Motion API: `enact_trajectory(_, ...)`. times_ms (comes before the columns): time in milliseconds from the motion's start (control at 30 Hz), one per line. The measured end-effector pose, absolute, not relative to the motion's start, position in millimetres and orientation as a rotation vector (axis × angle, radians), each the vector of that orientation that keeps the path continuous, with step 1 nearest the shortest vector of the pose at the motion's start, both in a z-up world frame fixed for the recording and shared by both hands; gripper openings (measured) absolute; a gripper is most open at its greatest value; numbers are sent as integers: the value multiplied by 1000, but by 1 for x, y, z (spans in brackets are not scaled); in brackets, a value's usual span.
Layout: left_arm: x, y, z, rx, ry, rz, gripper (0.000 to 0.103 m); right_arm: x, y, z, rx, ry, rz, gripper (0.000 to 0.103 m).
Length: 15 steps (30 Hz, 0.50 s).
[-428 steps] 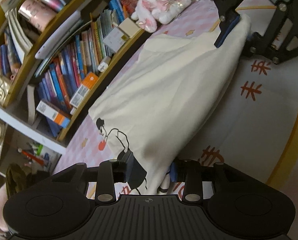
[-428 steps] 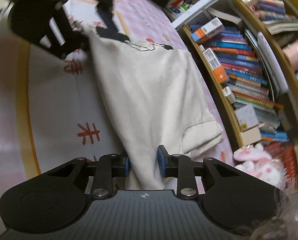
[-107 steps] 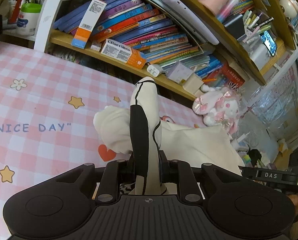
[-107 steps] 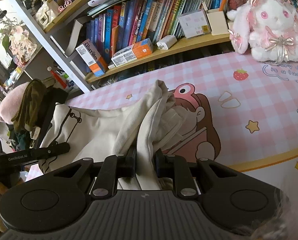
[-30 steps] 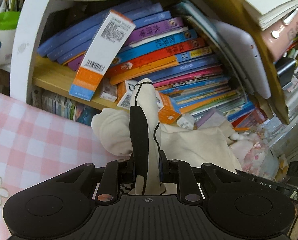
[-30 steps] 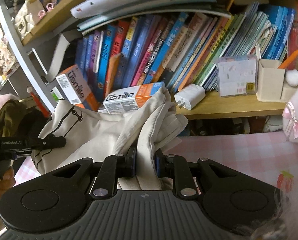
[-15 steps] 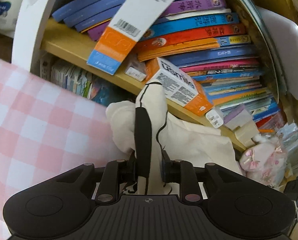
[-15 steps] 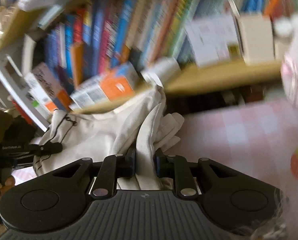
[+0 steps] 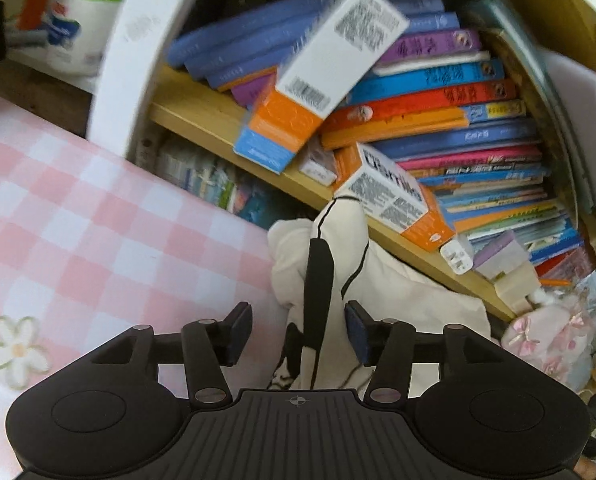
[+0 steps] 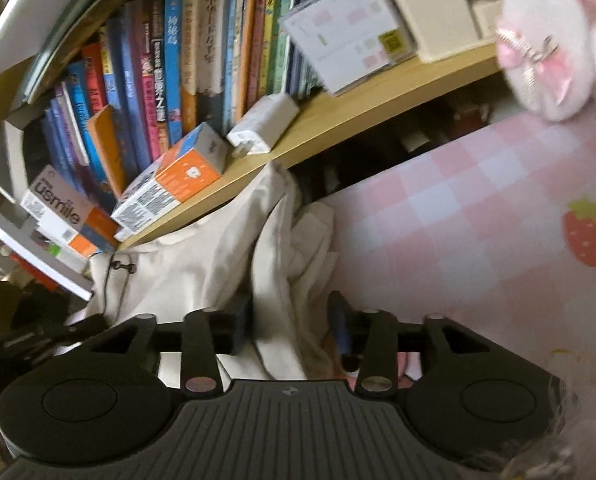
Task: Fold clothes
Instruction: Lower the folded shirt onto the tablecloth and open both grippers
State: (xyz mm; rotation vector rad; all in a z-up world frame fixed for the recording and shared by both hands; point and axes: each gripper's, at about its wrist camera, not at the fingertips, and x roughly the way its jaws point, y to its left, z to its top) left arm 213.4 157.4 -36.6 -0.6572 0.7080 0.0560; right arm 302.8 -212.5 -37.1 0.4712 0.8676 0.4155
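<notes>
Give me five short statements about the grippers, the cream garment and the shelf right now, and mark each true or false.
1. The left gripper is open, with gaps between its fingers and the cream garment. True.
2. The right gripper is clamped shut on the garment. False: its fingers stand apart, with cloth loose between them.
3. The garment lies bunched by the wooden shelf. True.
4. The garment is dark blue. False: it is cream with black line art.
5. The white charger lies on the pink checked cloth. False: it sits on the shelf beside the orange-and-white box.
</notes>
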Motion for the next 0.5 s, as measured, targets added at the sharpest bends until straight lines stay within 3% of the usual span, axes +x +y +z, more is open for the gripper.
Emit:
enact_trajectory(133,186,148,-23,-613,687,57,54,282,-215,-17,428,842,380,51)
enact_trajectory(233,166,135,-16,-566,682,72,63,257,-208,-2,320,814,382,62)
enact_trajectory(500,112,98,-1,-447,692,152,74,186,-189,17,130,744,356,76)
